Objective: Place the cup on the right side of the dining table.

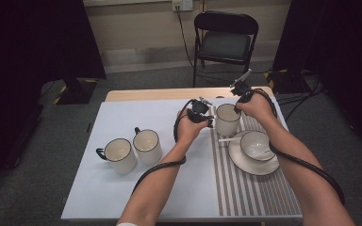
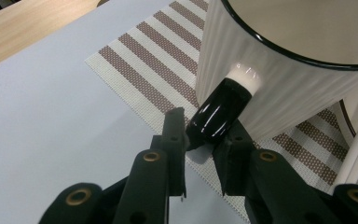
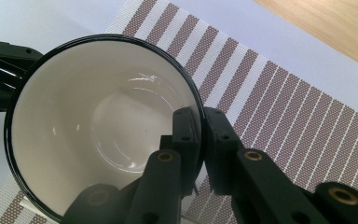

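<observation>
Two tongs share one mug [image 1: 227,119], which stands on the striped mat [image 1: 254,188] at the far right of the desk [image 1: 122,188]: the left tongs [image 2: 204,133] are clamped on its black handle [image 2: 221,109], the right tongs [image 3: 200,123] pinch its rim. An uneven pull could tip or twist it loose. Close in front sit a bowl [image 1: 257,146] on a saucer [image 1: 254,167] with a spoon [image 1: 229,139]; two more mugs [image 1: 132,149] stand well apart to the left.

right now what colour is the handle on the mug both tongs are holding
Glossy black handle on a ribbed white mug, clearest in the left gripper view.
</observation>
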Demonstrator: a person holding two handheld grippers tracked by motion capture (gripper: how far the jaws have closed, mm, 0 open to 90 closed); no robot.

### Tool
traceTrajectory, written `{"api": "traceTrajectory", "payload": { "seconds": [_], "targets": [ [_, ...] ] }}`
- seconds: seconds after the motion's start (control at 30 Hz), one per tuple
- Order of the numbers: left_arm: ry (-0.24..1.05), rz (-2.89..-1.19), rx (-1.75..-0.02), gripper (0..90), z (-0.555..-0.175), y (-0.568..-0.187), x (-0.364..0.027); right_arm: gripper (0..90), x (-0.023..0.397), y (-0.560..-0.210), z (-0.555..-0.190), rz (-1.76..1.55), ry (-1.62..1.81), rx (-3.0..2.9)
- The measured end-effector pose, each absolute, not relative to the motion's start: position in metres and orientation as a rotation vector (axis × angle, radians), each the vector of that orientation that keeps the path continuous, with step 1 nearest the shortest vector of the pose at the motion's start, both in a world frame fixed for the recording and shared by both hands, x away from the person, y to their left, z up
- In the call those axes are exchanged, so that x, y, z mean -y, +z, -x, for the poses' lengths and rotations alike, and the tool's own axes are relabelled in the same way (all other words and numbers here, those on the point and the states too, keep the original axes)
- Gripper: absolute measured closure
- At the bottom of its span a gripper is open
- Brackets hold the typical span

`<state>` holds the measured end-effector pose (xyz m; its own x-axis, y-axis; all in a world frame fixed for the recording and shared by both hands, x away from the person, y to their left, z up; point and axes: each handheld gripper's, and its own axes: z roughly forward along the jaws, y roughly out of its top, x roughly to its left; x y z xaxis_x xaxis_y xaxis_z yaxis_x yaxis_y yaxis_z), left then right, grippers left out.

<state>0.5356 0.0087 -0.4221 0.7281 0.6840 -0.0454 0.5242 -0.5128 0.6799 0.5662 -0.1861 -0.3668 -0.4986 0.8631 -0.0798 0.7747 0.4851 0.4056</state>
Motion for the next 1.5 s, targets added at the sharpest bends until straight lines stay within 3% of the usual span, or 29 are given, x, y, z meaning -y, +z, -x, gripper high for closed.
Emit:
{"api": "traceTrajectory", "payload": {
  "seconds": [0.23, 0.53, 0.77, 1.5],
  "targets": [
    [0.3, -2.234, -0.899, 72.3, -0.535, -0.42, -0.01, 83.1, 0.186, -0.367, -0.565, -1.382, 0.471, -2.457],
    [0.285, -2.254, -0.887, 65.6, -0.534, -0.418, -0.011, 75.8, 0.184, -0.362, -0.564, -1.362, 0.5, -2.444],
    [0.272, -2.253, -0.883, 49.9, -0.534, -0.416, -0.013, 70.5, 0.184, -0.363, -0.562, -1.356, 0.516, -2.444],
    [0.261, -2.234, -0.859, 27.1, -0.528, -0.412, -0.019, 33.4, 0.182, -0.359, -0.553, -1.27, 0.605, -2.42]
  ]
}}
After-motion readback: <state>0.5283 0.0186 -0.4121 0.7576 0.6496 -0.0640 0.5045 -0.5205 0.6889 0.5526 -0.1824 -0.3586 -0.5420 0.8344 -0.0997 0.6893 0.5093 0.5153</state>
